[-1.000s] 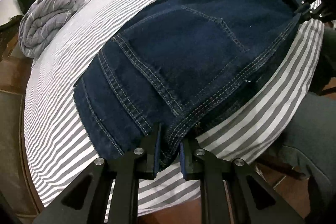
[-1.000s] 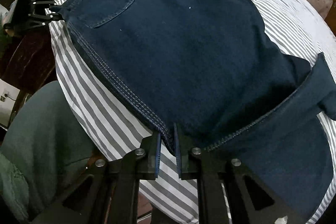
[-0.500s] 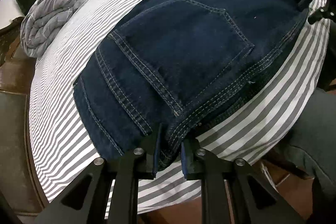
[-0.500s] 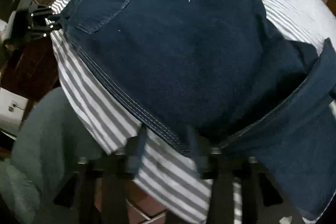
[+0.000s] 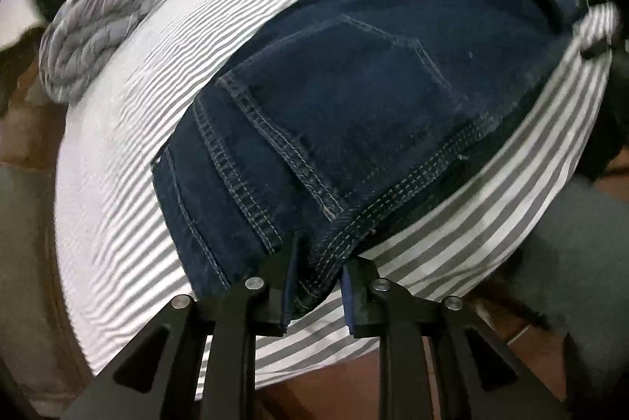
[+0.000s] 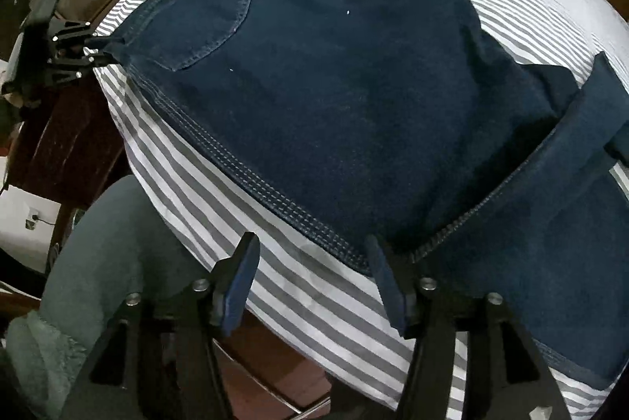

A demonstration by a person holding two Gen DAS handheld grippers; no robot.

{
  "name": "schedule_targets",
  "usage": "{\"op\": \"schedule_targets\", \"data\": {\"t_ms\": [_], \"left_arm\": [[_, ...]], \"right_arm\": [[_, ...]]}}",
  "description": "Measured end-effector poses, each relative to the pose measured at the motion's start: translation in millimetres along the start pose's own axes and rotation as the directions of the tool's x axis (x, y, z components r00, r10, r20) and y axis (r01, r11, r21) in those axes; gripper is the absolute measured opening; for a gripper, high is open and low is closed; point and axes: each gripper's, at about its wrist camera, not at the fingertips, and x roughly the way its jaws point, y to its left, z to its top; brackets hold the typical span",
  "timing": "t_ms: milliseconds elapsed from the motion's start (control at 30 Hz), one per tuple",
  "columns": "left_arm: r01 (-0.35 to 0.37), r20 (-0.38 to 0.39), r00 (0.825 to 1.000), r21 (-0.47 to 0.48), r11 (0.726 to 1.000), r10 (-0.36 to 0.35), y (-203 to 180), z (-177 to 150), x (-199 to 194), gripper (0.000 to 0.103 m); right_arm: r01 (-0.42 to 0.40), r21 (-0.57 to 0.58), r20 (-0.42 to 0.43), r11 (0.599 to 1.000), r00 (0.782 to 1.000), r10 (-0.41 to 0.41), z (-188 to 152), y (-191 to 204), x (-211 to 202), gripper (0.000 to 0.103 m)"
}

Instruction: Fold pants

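Observation:
Dark blue denim pants (image 5: 354,85) lie folded on a bed's striped sheet (image 5: 118,144), back pocket up. My left gripper (image 5: 318,286) has the waistband corner between its pads; its jaws are opening, but the denim still touches the fingertips. In the right wrist view the pants (image 6: 354,85) spread across the sheet (image 6: 196,192), with a leg section lying folded over at the right. My right gripper (image 6: 314,282) is opening wide at the stitched near edge. Only sheet lies between its pads, and the denim edge lies beside the right pad. The left gripper (image 6: 67,46) shows at the far left corner.
A bundled grey striped cloth (image 5: 90,38) lies at the far left of the bed. A person's leg in grey-green trousers (image 6: 110,255) stands against the near edge. The dark wooden bed frame (image 6: 78,144) runs along the left, with brown floor below.
My right gripper has opened and let go of the pants' stitched edge, which now rests on the sheet. My left jaws stand slightly wider apart than before.

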Motion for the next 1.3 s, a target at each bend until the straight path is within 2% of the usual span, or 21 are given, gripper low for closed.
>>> {"op": "schedule_targets", "data": {"t_ms": [100, 167, 233, 333, 400, 433, 500, 567, 633, 700, 733, 833, 933, 1000, 1133, 1200, 1300], "left_arm": [[-0.041, -0.063, 0.997, 0.059, 0.997, 0.045, -12.2, 1.9, 16.0, 0.023], [-0.060, -0.054, 0.997, 0.063, 0.996, 0.063, -16.5, 4.1, 15.2, 0.026], [-0.058, -0.020, 0.998, 0.009, 0.998, 0.058, -12.5, 2.9, 7.1, 0.027], [0.007, 0.047, 0.999, -0.117, 0.993, -0.001, 7.8, -3.6, -9.5, 0.031], [0.044, 0.062, 0.997, -0.171, 0.984, -0.034, 16.8, -4.8, -15.9, 0.031], [0.051, 0.070, 0.997, -0.176, 0.983, -0.039, 15.5, -5.3, -19.5, 0.031], [0.037, 0.064, 0.998, -0.158, 0.987, -0.028, 13.6, -7.1, -21.0, 0.038], [0.058, 0.020, 0.998, -0.159, 0.986, -0.056, 14.7, -13.8, -14.5, 0.044], [0.014, -0.042, 0.999, -0.141, 0.990, -0.020, 14.6, -25.6, -7.7, 0.044], [0.007, -0.036, 0.999, -0.184, 0.983, -0.014, 19.0, -35.3, -11.0, 0.044], [0.032, -0.024, 0.999, -0.232, 0.972, -0.039, 24.9, -38.3, -14.2, 0.044], [0.047, 0.052, 0.998, -0.305, 0.951, -0.033, 29.2, -35.4, -28.7, 0.044], [0.104, 0.165, 0.985, -0.355, 0.929, -0.047, 27.2, -13.3, -43.7, 0.044], [0.139, 0.237, 0.970, -0.381, 0.914, -0.049, 17.0, 8.7, -49.3, 0.045], [0.234, 0.329, 0.939, -0.397, 0.887, -0.101, -10.2, 58.5, -45.9, 0.045], [0.257, 0.350, 0.929, -0.377, 0.890, -0.121, -31.3, 89.1, -42.9, 0.045], [0.277, 0.382, 0.913, -0.321, 0.906, -0.144, -69.0, 123.3, -44.1, 0.045]], "right_arm": [[-0.003, 0.016, 0.013, 1.000, 1.000, 0.003, -1.0, 0.6, -2.9, 0.056], [-0.021, 0.037, 0.040, 0.999, 0.999, 0.020, -1.0, 1.2, -9.6, 0.057], [-0.028, 0.047, 0.066, 0.998, 0.998, 0.025, 0.1, -0.1, -19.5, 0.057], [-0.057, 0.062, 0.095, 0.996, 0.994, 0.051, 9.2, 3.0, -24.7, 0.057], [-0.063, 0.063, 0.113, 0.996, 0.992, 0.056, 17.1, 7.7, -22.5, 0.057], [-0.063, 0.066, 0.122, 0.996, 0.991, 0.055, 21.5, 9.7, -19.9, 0.057], [-0.073, 0.079, 0.122, 0.994, 0.991, 0.063, 28.1, 12.6, -12.1, 0.057], [-0.056, 0.096, 0.101, 0.994, 0.994, 0.046, 30.4, 13.6, 0.4, 0.057], [-0.028, 0.103, 0.066, 0.994, 0.998, 0.021, 27.2, 12.7, 12.0, 0.057], [-0.018, 0.116, 0.049, 0.993, 0.999, 0.012, 22.0, 8.9, 18.5, 0.057], [-0.010, 0.123, 0.041, 0.992, 0.999, 0.005, 20.0, 7.2, 21.0, 0.056], [-0.009, 0.124, 0.050, 0.992, 0.999, 0.002, 17.3, 5.3, 22.7, 0.056], [0.002, 0.109, 0.054, 0.994, 0.998, -0.008, 18.8, 5.9, 23.4, 0.056], [0.005, 0.101, 0.043, 0.995, 0.999, -0.010, 20.3, 5.8, 23.3, 0.056], [-0.014, 0.107, 0.090, 0.994, 0.996, 0.005, 26.4, -3.2, -3.8, 0.056], [0.010, 0.123, 0.129, 0.992, 0.991, -0.026, 32.6, -19.6, -26.2, 0.056], [0.084, 0.185, 0.155, 0.979, 0.981, -0.113, 46.7, -61.7, -60.1, 0.056]]}}
